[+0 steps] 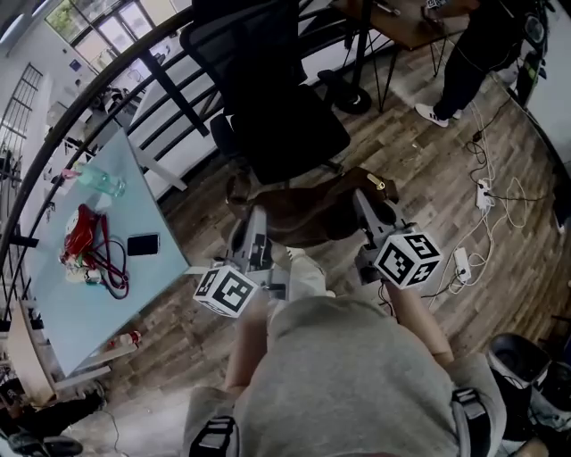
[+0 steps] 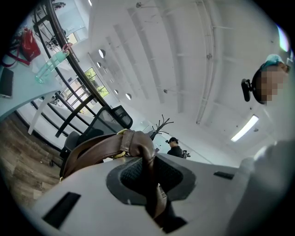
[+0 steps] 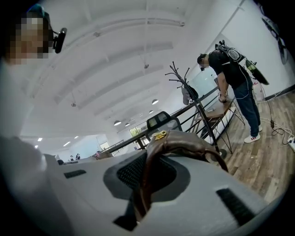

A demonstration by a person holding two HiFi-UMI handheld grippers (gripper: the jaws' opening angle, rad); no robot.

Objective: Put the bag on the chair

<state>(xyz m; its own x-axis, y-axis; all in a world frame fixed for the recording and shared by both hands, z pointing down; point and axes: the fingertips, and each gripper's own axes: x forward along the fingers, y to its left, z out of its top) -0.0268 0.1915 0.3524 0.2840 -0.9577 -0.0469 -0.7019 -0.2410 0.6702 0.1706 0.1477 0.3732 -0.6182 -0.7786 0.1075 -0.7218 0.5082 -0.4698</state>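
Observation:
A brown leather bag [image 1: 312, 212] hangs between my two grippers, just in front of the black office chair [image 1: 278, 116] and a little lower than its seat. My left gripper [image 1: 252, 216] is shut on the bag's left strap [image 2: 134, 146], which runs down between the jaws in the left gripper view. My right gripper [image 1: 365, 200] is shut on the right strap [image 3: 150, 177], whose brass ring [image 3: 160, 135] shows above the jaws. The chair's backrest [image 2: 112, 118] rises beyond the strap, and the chair [image 3: 161, 120] also shows in the right gripper view.
A glass table [image 1: 76, 303] at the left carries a red pouch [image 1: 80, 234], a phone [image 1: 143, 244] and a bottle [image 1: 100, 183]. A black railing [image 1: 169, 85] runs behind the chair. At upper right are a wooden desk [image 1: 401, 27] and a standing person [image 1: 468, 62]. Cables and a power strip [image 1: 484, 192] lie on the floor.

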